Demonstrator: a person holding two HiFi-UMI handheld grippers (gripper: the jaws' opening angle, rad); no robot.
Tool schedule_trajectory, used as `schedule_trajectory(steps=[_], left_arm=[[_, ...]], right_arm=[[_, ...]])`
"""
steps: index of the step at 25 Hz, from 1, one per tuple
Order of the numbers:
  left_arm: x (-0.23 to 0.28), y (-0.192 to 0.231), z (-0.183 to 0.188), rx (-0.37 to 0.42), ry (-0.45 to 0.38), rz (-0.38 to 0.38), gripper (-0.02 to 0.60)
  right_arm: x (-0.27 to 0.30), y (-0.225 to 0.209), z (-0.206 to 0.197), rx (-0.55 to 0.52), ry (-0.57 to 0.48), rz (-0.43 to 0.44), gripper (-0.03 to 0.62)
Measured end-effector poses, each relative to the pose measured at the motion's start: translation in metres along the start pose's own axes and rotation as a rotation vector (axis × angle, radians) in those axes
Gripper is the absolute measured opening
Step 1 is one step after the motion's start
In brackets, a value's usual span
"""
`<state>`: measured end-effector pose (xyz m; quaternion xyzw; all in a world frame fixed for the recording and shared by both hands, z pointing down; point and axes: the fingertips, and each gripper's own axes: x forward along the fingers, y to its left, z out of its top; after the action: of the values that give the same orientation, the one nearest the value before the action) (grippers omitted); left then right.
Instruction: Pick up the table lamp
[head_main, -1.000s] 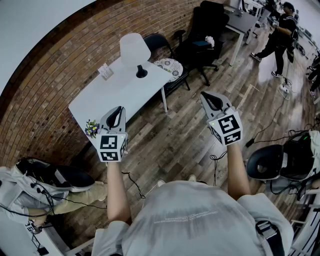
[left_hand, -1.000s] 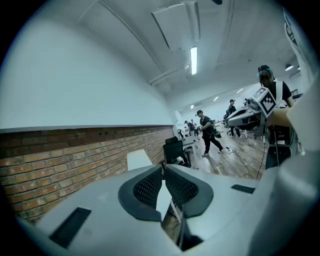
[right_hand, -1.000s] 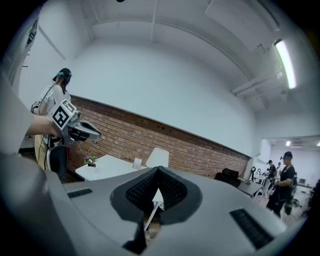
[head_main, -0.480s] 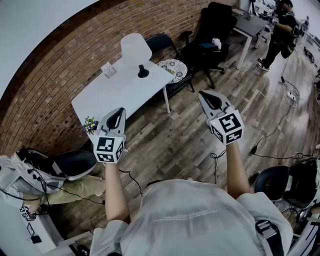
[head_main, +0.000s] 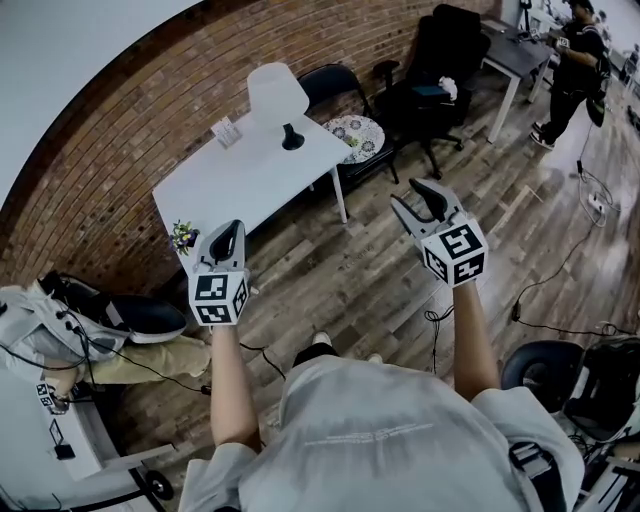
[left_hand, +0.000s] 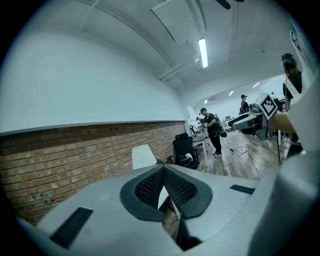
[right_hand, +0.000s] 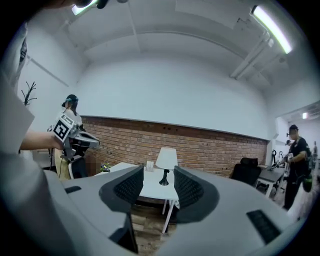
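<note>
Head view: table lamp (head_main: 278, 98) upright.

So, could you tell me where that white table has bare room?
The table is bare across its middle, between the flowers at its near corner and the lamp; the far end is crowded by lamp and small stand.

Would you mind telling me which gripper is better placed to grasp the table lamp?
Right, probably: the right gripper has jaws apart, with the table lamp framed between them in its view, though far off; the left gripper has jaws together.
</note>
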<state>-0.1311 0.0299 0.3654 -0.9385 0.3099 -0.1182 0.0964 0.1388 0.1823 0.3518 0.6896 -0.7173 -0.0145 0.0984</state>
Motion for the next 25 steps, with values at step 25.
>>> schedule_trajectory(steps=[25], left_arm=[[0.006,-0.026,-0.039,-0.055,0.067,-0.096,0.014]], right_arm=[[0.023,0.004,-0.016,-0.048,0.07,0.031,0.268]])
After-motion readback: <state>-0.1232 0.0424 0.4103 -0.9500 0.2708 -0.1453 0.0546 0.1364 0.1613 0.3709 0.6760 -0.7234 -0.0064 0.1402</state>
